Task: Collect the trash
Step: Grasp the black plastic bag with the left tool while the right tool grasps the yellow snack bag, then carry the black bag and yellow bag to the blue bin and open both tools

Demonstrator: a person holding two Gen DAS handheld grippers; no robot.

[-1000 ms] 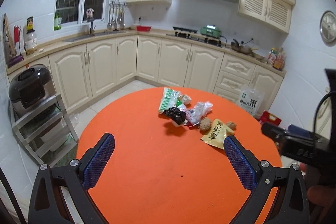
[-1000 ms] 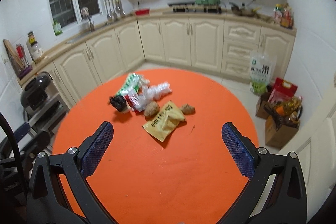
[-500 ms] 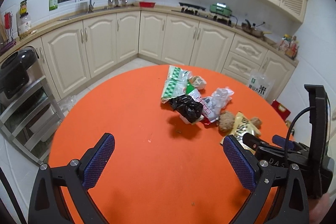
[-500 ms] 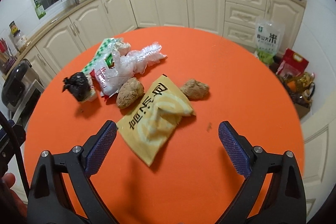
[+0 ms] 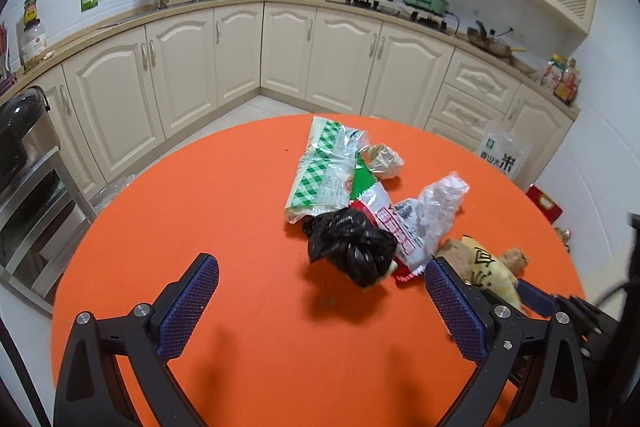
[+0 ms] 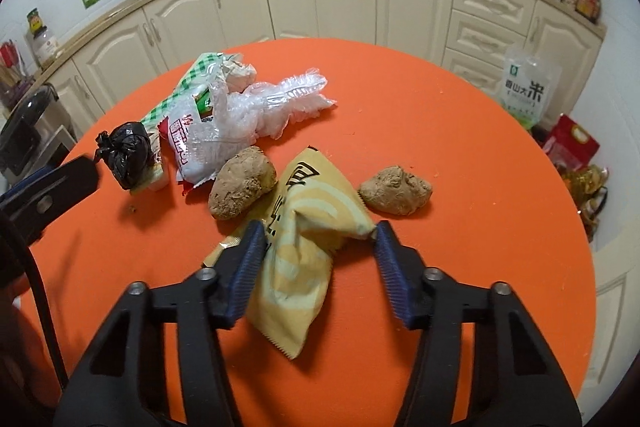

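Observation:
Trash lies on a round orange table (image 5: 240, 227): a tied black bag (image 5: 352, 247), a green-checked wrapper (image 5: 320, 167), a clear plastic bag (image 6: 260, 111), a red-and-white wrapper (image 6: 180, 143), a yellow snack packet (image 6: 308, 235) and two brown lumps (image 6: 242, 183) (image 6: 396, 189). My right gripper (image 6: 320, 247) is open, its jaws partly closed around the yellow packet, which crumples between them. My left gripper (image 5: 320, 287) is open and empty, low over the table just short of the black bag.
Cream kitchen cabinets (image 5: 320, 59) curve behind the table. A rice cooker on a metal rack (image 5: 24, 147) stands at the left. A rice bag (image 6: 524, 91) and red boxes (image 6: 572, 143) sit on the floor at the right.
Both grippers have moved forward and down toward the trash. My right gripper's jaws have narrowed around the yellow packet, bunching it. My left gripper has come closer to the black bag.

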